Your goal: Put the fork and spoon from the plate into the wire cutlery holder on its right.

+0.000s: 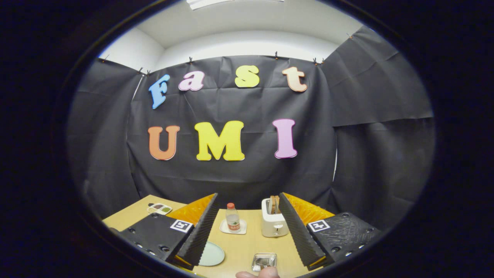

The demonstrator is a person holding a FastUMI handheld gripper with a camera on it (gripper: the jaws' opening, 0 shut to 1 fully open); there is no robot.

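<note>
My gripper is held high above the wooden table, its two ribbed black fingers spread wide with nothing between them. Below and between the fingers lies a pale green plate, partly hidden behind the left finger. To the plate's right stands the wire cutlery holder, seen from above, with something shiny inside. I cannot make out a fork or spoon on the plate. A person's fingertips show at the table's near edge, just below the holder.
Beyond the plate, a small bottle with a red cap stands on a white coaster. A white toaster holding bread sits by the right finger. A small patterned card lies at the table's far left.
</note>
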